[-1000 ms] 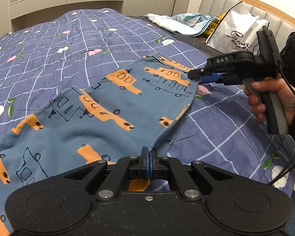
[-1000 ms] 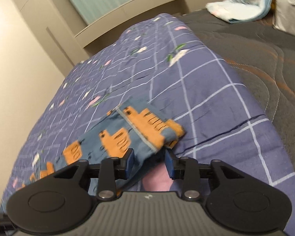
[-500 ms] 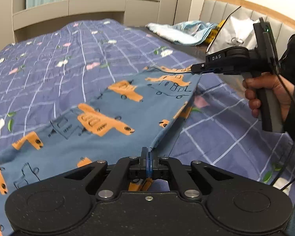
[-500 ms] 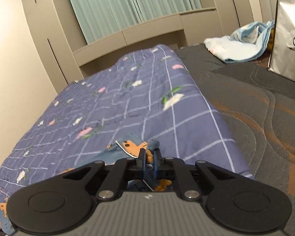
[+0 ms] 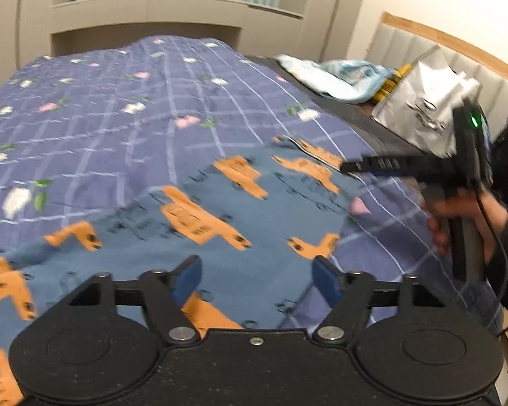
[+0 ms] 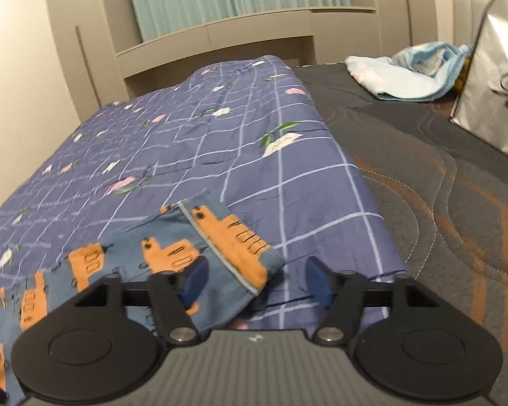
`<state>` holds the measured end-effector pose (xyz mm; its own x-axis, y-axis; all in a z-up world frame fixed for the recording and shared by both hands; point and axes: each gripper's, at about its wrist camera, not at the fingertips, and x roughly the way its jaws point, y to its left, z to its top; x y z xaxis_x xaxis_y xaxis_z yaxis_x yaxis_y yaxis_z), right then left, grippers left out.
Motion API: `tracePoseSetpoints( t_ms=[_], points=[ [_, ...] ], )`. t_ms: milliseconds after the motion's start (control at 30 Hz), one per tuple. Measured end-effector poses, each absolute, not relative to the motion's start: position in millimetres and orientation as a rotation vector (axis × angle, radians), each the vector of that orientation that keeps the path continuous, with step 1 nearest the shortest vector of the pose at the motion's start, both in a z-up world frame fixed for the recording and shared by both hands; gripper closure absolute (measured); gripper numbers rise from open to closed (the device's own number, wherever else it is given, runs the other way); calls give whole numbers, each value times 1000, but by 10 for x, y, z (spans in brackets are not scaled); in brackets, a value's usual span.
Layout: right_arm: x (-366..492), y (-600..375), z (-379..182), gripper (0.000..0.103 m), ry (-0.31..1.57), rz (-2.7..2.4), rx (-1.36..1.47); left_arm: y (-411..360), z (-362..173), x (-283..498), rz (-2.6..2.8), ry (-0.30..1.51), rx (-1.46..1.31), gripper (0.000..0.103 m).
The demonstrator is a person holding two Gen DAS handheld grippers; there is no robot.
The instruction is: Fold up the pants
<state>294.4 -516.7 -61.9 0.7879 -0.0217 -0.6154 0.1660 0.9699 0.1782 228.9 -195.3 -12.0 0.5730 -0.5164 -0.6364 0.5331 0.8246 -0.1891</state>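
Lying flat: pants (image 5: 254, 237), tongs (image 5: 255, 279) open

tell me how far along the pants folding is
Done: one fold looks laid, with the pants flat on the quilt and the cuff resting there. In hand: nothing; the left gripper and right gripper have just been opening, the fabric lying loose between their fingers. Left: probably another fold, since the pants are spread long.

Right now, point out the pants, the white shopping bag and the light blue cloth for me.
pants (image 5: 254, 237): left wrist view, middle of the blue fabric.
white shopping bag (image 6: 498, 77): right wrist view, its front face.
light blue cloth (image 6: 413, 74): right wrist view, centre of the crumpled heap.
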Motion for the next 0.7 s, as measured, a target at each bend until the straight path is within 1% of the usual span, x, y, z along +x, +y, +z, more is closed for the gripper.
tracePoseSetpoints(
  t_ms=[33, 100, 167, 233, 500, 633, 700],
  points=[
    [2930, -5128, -609, 16, 658, -96, 213, -1900, -73, 2300, -602, 726, 28, 20],
    [2879, -4972, -607, 9, 658, -71, 163, -1755, 20, 2332, -566, 698, 39, 15],
    [2843, -4808, -597, 7, 660, -32, 120, -1554, 103, 2404, -516, 685, 42, 12],
    [2813, -4622, -583, 3, 660, 19, 81, -1344, 159, 2497, -465, 682, 35, 10],
    [2775, -3858, -485, 0, 648, 250, -45, -304, 382, 2962, -254, 736, -27, 9],
    [2781, -3478, -452, 0, 650, 368, -103, -25, 479, 3114, -243, 792, -16, 9],
    [2754, -3308, -437, 0, 654, 412, -120, 67, 581, 3159, -241, 781, 10, 8]
  ],
)
